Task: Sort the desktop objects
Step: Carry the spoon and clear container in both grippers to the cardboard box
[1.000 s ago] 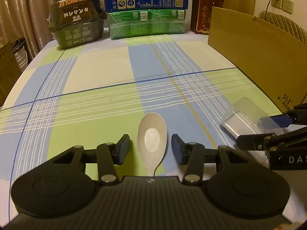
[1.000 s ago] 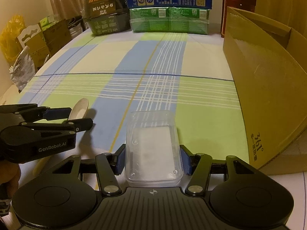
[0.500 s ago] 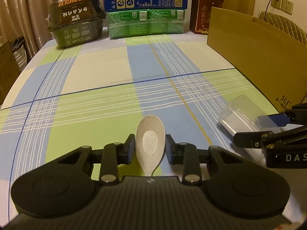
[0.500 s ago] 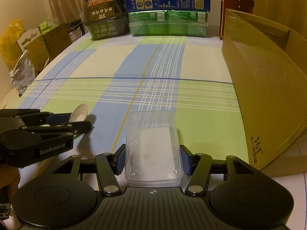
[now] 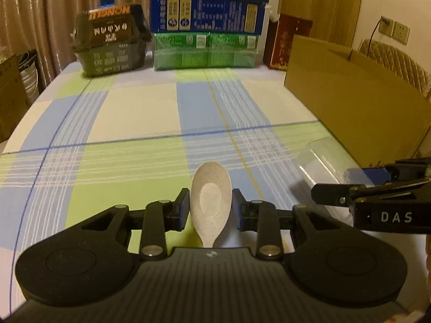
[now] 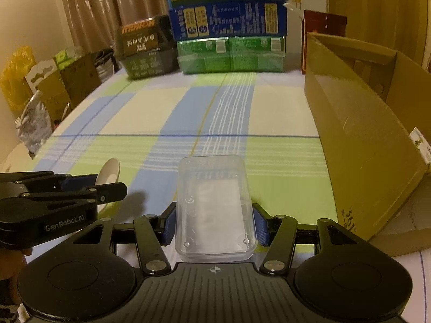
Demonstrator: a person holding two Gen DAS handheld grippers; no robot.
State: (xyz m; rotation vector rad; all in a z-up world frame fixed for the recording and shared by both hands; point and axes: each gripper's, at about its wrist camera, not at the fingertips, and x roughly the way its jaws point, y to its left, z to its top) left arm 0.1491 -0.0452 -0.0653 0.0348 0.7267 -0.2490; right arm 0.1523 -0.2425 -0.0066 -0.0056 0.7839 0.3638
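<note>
Speckled white spoon (image 5: 211,202) sits clenched between the left gripper (image 5: 210,208) fingers, long axis running straight ahead, bowl forward. Right view: clear plastic box (image 6: 214,207) is clamped lengthwise between the right gripper (image 6: 214,224) fingers; cardboard box (image 6: 361,134) stands right of them, nearer this hand.

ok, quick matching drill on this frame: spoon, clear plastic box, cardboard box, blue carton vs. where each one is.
Things:
1. spoon
2. clear plastic box
3. cardboard box
4. blue carton

Places:
A. stacked on the green packs at the far table edge
B. between the left gripper fingers
C. standing open along the table's right side
D. between the right gripper fingers

Pairs: 1-B, 2-D, 3-C, 4-A
</note>
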